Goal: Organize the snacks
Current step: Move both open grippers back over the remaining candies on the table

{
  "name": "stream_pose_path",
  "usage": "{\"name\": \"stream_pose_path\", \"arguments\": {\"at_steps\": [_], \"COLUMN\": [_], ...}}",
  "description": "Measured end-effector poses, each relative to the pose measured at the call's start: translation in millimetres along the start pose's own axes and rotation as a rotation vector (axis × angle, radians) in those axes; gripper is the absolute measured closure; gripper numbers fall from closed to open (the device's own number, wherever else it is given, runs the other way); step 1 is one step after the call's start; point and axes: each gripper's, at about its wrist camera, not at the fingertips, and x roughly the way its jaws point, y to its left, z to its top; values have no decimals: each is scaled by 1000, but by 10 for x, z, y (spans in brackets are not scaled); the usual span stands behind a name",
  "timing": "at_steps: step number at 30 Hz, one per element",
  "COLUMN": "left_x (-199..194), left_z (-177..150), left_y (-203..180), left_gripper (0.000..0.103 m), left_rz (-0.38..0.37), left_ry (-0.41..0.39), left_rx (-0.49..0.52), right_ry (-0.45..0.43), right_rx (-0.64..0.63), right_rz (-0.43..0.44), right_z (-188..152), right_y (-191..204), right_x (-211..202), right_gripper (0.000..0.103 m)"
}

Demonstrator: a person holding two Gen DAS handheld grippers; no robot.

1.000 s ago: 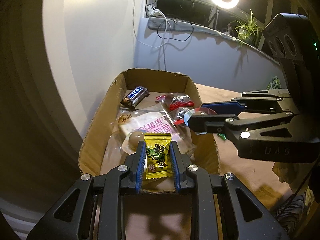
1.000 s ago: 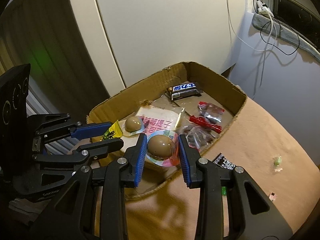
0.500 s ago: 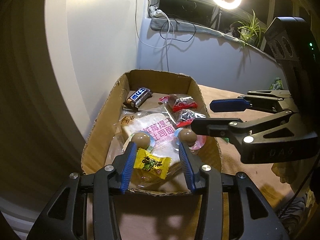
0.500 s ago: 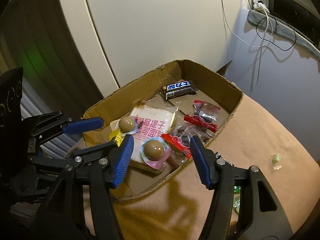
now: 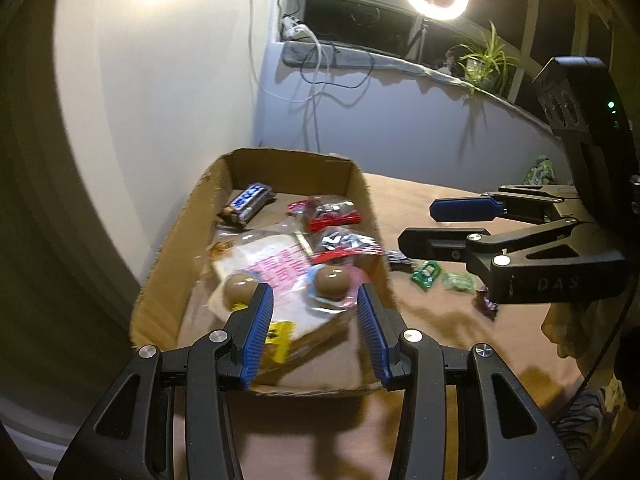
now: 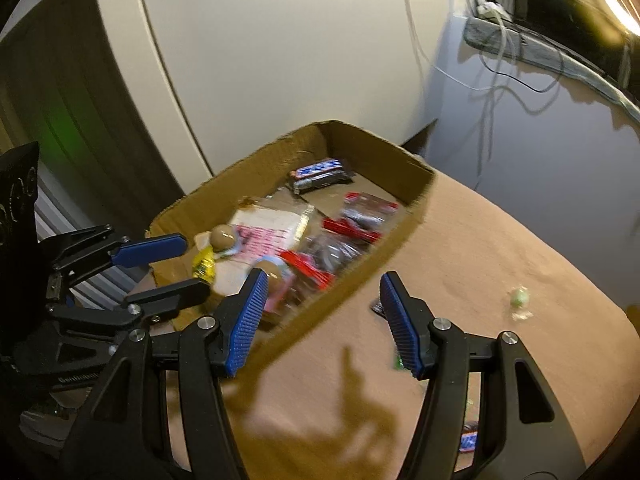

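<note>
Both grippers open and empty beside the snack box.
The left gripper hangs over the cardboard box; the right gripper straddles its rim.

Left hand-held gripper open, empty; right hand-held gripper likewise

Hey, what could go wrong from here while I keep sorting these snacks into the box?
1. The yellow candy packet lies near the cardboard box front wall, right by the open left gripper; a careless move might drag it out.
2. Green candies sit on the cloth beneath the open right gripper; its shadow could hide them.
</note>
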Motion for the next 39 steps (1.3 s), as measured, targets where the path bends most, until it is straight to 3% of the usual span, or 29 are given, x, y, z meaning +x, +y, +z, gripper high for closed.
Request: {"name": "stream_pose_path", "arguments": {"at_steps": [14,28,33,39], "left_x": [175,534,729,935], "left_z": [9,-39,-90,-108], "left_y": [-682,-1221,-1331,-1361], "left_gripper": [60,61,71,74], "left_rz": [-102,-171,-187,-199], "left_ry": [25,110,160,212], "left_rx": [74,134,140,119], "right_ry": [19,69,99,143], "right_rx": [118,231,239,228], "right_rz": [-93,-130,-112,-95], "right_z": [-511,-983,-1013,-989], "right_y": [-809,-1425,-1522,-1551], "right_x": [-405,-448,-315,-103], "right_gripper": [42,42,42,56]}}
